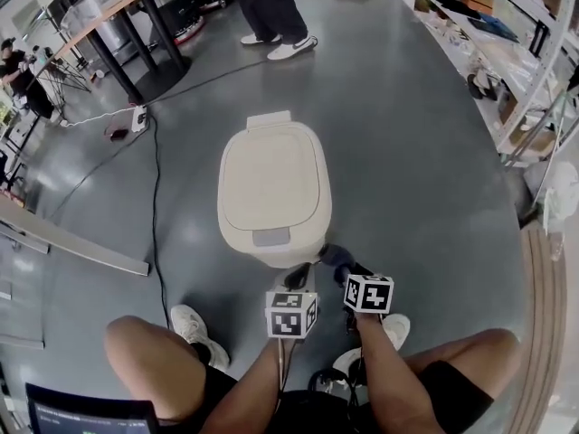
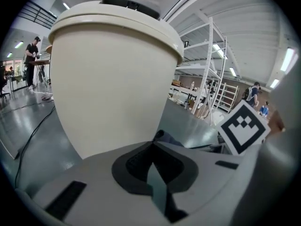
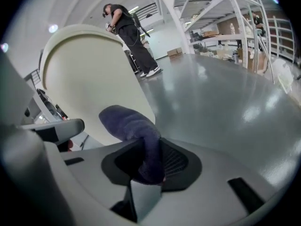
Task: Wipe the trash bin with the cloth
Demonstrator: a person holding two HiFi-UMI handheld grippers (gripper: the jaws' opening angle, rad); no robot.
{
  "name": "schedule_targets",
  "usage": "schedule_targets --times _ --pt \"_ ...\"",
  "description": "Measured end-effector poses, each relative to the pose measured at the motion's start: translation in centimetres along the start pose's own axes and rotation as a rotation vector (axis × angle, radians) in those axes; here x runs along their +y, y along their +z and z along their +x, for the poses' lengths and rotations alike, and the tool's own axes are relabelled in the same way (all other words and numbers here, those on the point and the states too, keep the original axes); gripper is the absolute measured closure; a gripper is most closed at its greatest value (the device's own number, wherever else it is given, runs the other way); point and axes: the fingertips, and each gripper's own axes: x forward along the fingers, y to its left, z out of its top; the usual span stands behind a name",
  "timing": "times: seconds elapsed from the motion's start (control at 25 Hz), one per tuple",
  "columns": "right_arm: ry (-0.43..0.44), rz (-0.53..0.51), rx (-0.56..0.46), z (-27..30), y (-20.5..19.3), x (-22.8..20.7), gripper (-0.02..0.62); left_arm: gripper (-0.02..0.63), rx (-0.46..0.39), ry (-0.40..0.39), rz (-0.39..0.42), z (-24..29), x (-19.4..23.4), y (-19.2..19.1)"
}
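The jaws of the right gripper (image 3: 149, 150) are clamped on a dark blue cloth (image 3: 132, 124). It bulges out past the tips in a rounded wad and sits just beside the lower front wall of the trash bin (image 3: 84, 74); whether it is touching the plastic I can't tell. The jaws of the left gripper (image 2: 153, 147) are pressed together with nothing between them, pointing at the same cream wall low down and close to it. From above, both grippers are side by side at the near face of the bin (image 1: 271, 242), below its rim, with the left gripper (image 1: 297, 275) next to the right gripper (image 1: 348, 274) and the cloth (image 1: 336, 256) poking out between them. The bin stands upright on the grey floor with its lid (image 1: 271, 179) shut, so its inside is hidden. A black cable (image 1: 154, 197) runs along the floor to the bin's left, well apart from it. A person (image 1: 271, 7) stands beyond the bin, and metal shelving (image 1: 507, 52) lines the right side.
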Motion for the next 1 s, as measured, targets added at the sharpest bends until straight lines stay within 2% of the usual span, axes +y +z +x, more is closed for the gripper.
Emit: schedule_targets --times 0.2,0.32,0.44,0.64,0.88,1.0 --pt "0.109 0.156 -0.06 -0.3 3.0 0.3 0.492 0.607 0.022 0.04 -0.046 -0.9 0.5 0.5" --pt "0.184 0.23 -0.12 -1.2 5.9 1.1 0.492 0.608 0.008 0.039 -0.034 -1.5 -0.2 1.3" --pt "0.271 0.237 -0.17 -2.8 9.0 2.7 0.492 0.609 -0.014 0.022 -0.012 -2.0 -1.3 2.6" --pt "0.458 0.225 -0.234 -5.6 13.4 6.8 0.492 0.608 -0.072 -0.019 -0.047 -3.5 -3.1 6.0" --pt "0.533 0.25 -0.292 -7.4 16.3 8.2 0.492 0.607 -0.117 0.035 0.069 -3.8 -2.8 6.8" --pt "0.553 0.254 -0.283 -7.3 16.5 8.5 0.492 0.609 -0.124 0.04 0.093 -3.8 -3.1 6.8"
